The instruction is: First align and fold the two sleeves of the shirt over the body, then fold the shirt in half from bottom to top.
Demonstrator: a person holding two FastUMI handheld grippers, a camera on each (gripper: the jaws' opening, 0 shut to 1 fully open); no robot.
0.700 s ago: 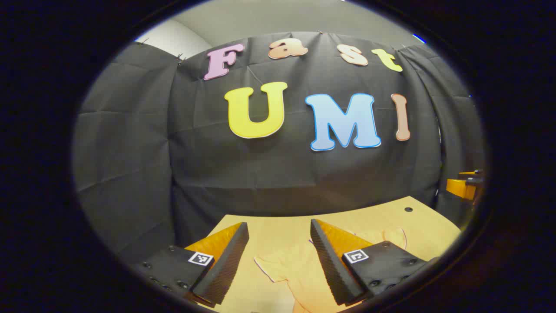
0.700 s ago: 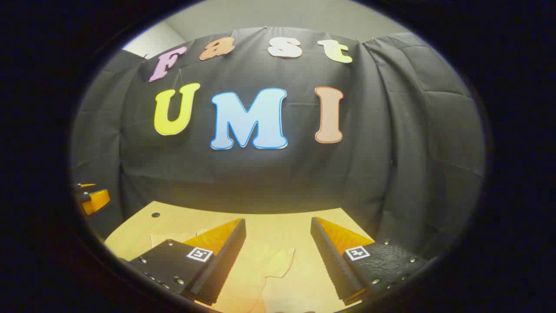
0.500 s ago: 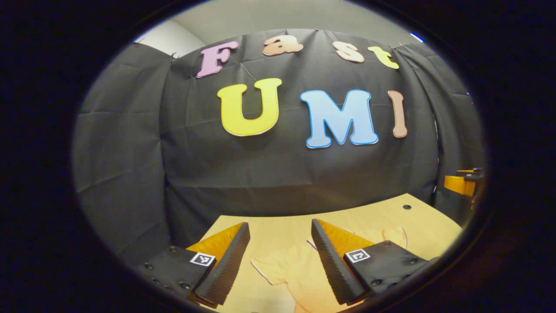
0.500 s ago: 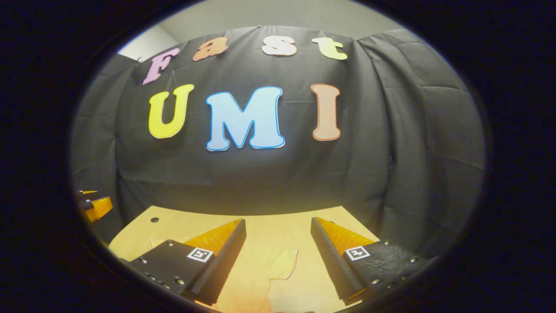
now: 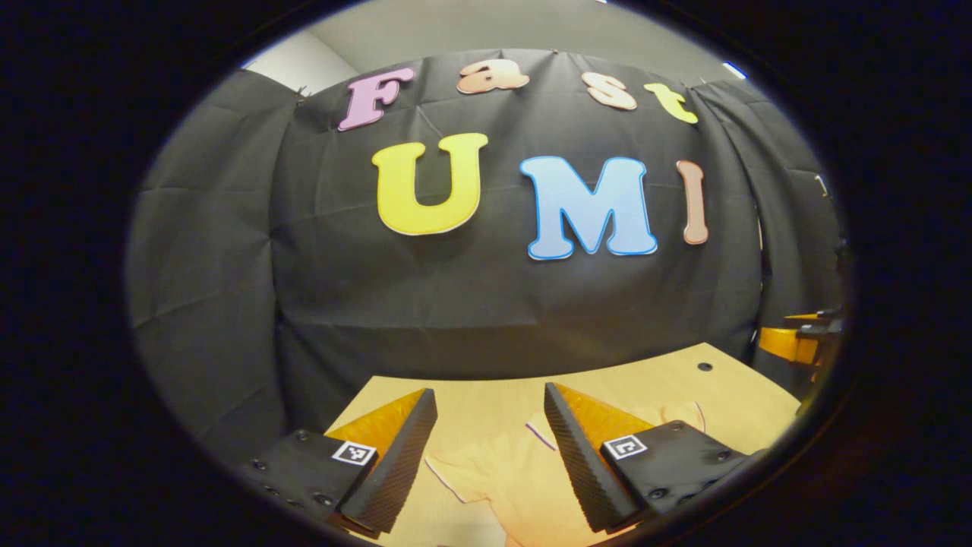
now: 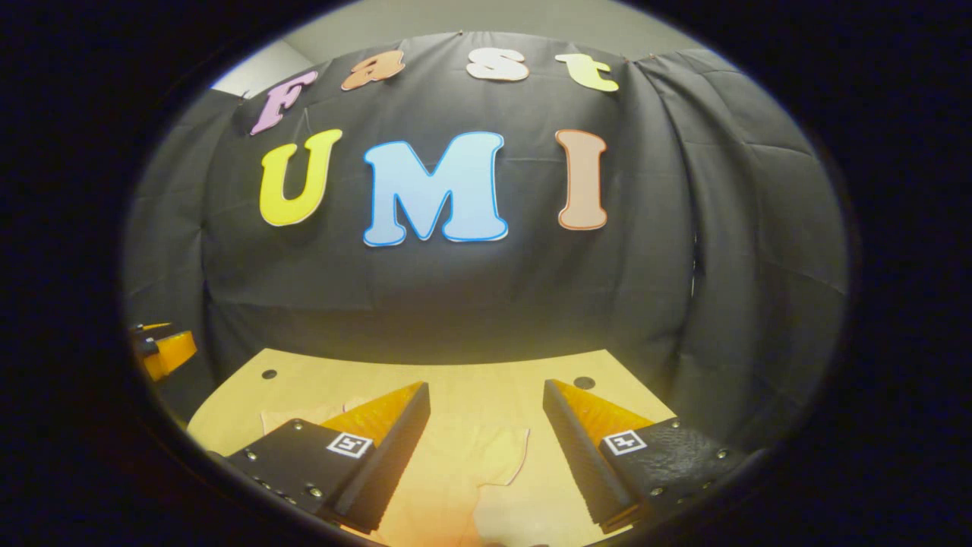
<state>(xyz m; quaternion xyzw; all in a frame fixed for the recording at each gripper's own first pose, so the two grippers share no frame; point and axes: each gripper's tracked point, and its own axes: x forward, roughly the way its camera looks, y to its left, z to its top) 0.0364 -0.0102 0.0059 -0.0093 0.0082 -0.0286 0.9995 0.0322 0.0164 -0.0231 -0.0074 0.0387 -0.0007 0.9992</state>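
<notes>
A pale orange shirt (image 5: pixel 509 479) with thin dark trim lies flat on the wooden table (image 5: pixel 486 391). In the left gripper view its left sleeve (image 5: pixel 456 471) spreads out between and below my fingers. My left gripper (image 5: pixel 490 399) hovers open above it, holding nothing. In the right gripper view the shirt's other sleeve (image 6: pixel 497 460) lies between the fingers of my right gripper (image 6: pixel 486 393), which is also open and above the cloth. The shirt's lower body is hidden below both views.
The table ends at the black cloth wall close behind. Small round holes (image 5: pixel 705 366) (image 6: pixel 583 382) mark the tabletop's far corners. The right gripper (image 5: pixel 797 342) shows at the right edge of the left gripper view, and the left gripper (image 6: pixel 163 349) at the left edge of the right gripper view.
Both views shifted slightly: the left gripper drifted so the sleeve slid left between its fingers, and the right gripper moved forward, bringing a table hole into sight. Both stayed open.
</notes>
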